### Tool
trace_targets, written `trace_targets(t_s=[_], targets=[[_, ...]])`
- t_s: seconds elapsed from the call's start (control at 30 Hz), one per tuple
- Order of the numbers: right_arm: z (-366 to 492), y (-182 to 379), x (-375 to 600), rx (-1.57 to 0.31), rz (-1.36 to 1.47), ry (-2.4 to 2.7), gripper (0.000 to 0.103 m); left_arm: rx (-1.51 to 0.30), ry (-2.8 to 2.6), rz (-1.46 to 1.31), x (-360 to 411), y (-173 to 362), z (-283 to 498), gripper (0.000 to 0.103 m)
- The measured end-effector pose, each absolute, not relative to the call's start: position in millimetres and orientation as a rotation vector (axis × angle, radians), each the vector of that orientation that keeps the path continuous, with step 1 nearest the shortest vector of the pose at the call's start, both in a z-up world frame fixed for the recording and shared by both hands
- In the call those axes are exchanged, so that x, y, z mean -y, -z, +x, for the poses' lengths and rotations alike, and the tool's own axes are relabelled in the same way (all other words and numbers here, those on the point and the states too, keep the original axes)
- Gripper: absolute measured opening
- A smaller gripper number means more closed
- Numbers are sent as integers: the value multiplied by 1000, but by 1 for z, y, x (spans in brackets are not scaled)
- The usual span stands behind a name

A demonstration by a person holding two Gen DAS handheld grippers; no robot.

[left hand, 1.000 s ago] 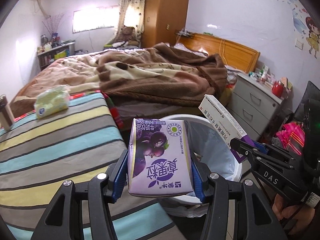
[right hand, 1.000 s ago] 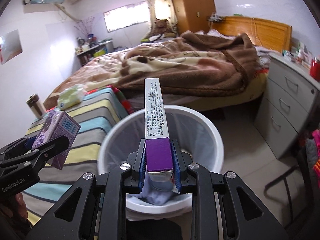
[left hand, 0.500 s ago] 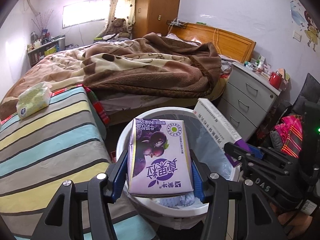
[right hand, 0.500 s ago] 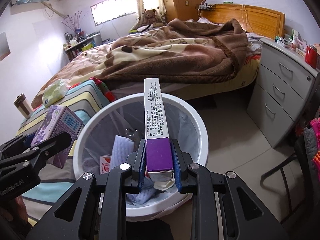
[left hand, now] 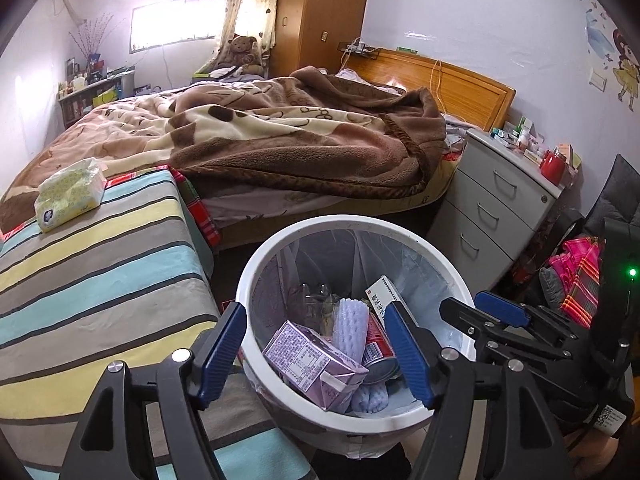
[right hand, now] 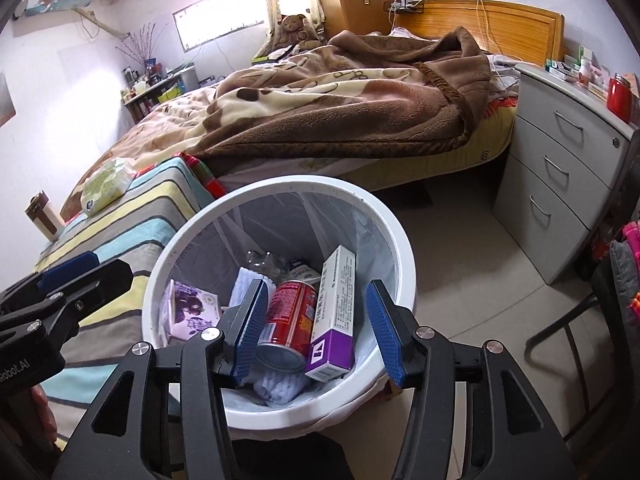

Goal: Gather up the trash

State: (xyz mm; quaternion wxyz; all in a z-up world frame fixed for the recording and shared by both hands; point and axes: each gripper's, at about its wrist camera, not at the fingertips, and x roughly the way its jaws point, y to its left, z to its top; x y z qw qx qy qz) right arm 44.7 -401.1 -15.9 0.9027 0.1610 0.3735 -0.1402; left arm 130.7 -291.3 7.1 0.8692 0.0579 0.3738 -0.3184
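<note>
Purple milk carton [left hand: 314, 364] and medicine box [right hand: 334, 314] lie in white bin [left hand: 256, 280] below both grippers | left gripper [left hand: 316, 354], right gripper [right hand: 316, 334] fingers just opened, empty | both items seemingly dropped since earlier.

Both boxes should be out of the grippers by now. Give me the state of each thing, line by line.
left gripper: jaws just opened, nothing between them
right gripper: jaws just opened, empty
purple drink carton: in the bin, lying tilted
medicine box: in the bin, leaning on the liner
red can: in the bin, on its side
trash bin: upright, lined, partly filled
tissue pack: on the striped cover, untouched
</note>
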Motion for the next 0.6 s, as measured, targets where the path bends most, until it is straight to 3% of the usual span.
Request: trace_targets(t_s=[0.43, 0.6], targets=[[23, -2, 368, -675, 310, 240, 54, -705, 582, 110, 244, -24, 99, 76], [12, -10, 348, -628, 288, 213, 60, -669, 533, 88, 218, -30, 78, 76]])
